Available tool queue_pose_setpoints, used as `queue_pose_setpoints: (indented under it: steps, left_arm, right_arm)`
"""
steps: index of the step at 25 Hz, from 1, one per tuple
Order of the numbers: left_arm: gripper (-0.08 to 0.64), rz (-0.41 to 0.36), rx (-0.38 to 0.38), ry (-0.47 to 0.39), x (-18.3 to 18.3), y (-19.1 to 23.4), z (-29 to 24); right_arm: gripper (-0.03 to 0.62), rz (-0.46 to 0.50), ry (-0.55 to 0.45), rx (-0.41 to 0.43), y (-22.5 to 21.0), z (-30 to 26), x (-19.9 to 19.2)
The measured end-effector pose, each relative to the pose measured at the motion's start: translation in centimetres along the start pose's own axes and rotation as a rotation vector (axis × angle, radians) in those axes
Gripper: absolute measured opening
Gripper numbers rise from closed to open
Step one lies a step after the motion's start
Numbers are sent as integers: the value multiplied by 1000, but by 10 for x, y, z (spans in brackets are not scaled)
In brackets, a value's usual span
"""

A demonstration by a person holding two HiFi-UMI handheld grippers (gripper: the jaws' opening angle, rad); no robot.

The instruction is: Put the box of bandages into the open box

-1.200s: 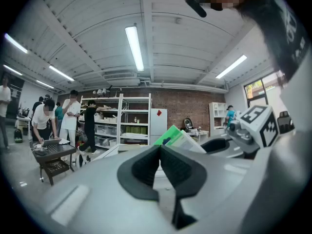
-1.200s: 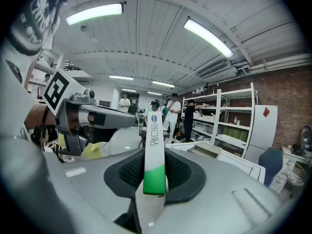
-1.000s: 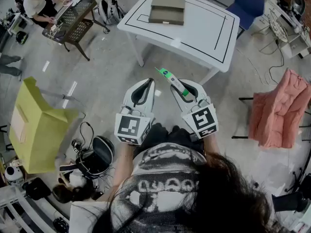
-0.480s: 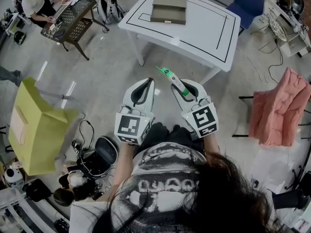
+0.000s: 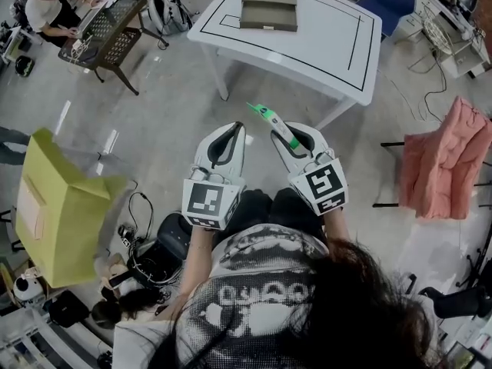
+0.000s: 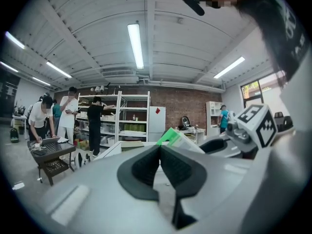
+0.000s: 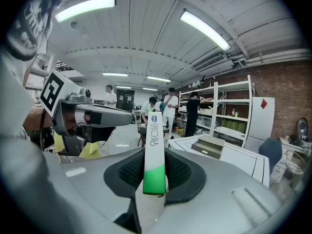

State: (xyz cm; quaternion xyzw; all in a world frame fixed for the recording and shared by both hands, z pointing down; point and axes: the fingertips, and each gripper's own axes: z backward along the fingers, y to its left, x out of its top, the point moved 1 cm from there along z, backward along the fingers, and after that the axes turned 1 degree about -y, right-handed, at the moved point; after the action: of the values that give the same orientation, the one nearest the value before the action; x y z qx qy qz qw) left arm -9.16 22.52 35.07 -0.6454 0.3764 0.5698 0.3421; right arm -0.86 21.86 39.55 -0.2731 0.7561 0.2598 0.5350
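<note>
While right gripper [image 7: 155, 165] fingers [image 7: 181, 172] clamp bandage box [image 7: 154, 145] (edge-on) | left gripper [image 6: 160, 152] fingers closed, empty

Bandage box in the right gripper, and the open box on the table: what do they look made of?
Bandage box: looks like thin printed cardboard, with smooth white-and-green faces, printed lettering and crisp straight edges. Open box: probably rigid board or covered card, with a matte olive-grey surface and square corners. It is too far away to be sure.

Glossy card box of bandages [image 5: 271, 123], smooth white table [image 5: 323, 41], soft pink cloth [image 5: 442, 160]
</note>
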Motion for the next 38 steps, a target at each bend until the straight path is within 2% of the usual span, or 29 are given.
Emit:
queue_pose_setpoints:
  steps: [9,18,25,38]
  left_arm:
    - [0,42,-15,6,-12,12,-1]
    - [0,46,-9,20,-16,24,-32]
    - [0,30,14,42,-12,48,-89]
    - [0,33,48,54,16,72,-227]
  right_arm:
    - [91,-3,44,-2,5,-11,-6]
    - [91,-7,42,14,-21,-36,-6]
    - [91,-20,33,35,-73,-77,-4]
    - [91,-29,17,82,-201,-141,7]
